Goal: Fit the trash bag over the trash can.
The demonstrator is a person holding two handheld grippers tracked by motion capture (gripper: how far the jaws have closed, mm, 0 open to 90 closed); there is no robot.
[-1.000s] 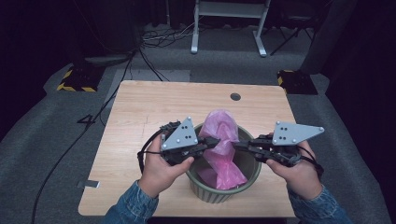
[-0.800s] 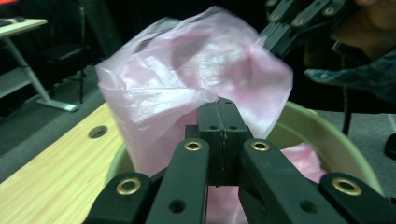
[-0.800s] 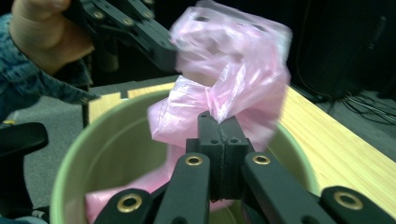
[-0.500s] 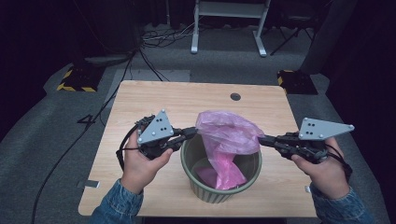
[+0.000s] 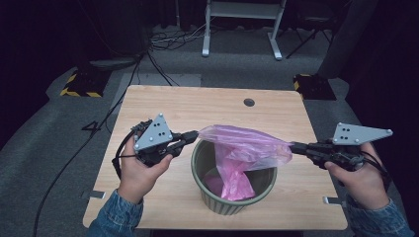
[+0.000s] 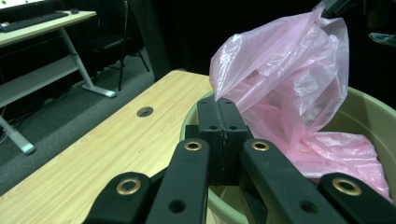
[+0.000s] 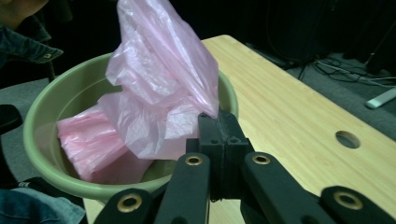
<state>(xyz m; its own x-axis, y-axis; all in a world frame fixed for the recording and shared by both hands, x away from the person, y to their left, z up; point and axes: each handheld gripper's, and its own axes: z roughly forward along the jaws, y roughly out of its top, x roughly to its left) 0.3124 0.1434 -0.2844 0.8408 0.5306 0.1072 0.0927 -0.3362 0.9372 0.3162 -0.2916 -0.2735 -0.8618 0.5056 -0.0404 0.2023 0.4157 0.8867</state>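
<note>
Two hand-held grippers stretch a pink plastic bag [image 5: 244, 148] over a green bin [image 5: 232, 197] near the front edge of the desk [image 5: 197, 106].

The left hand [image 5: 136, 173] lies low on the desk, left of the bin, aiming the left gripper [image 5: 191, 135] level toward the bin's rim. The right hand [image 5: 358, 175] is out past the desk's right edge, with the right gripper [image 5: 295, 146] pointing back at the bin. Both sets of jaws are pressed fully together, each pinching an edge of the bag's mouth, pulled taut between them above the rim. The rest of the bag hangs down inside the bin.
</note>
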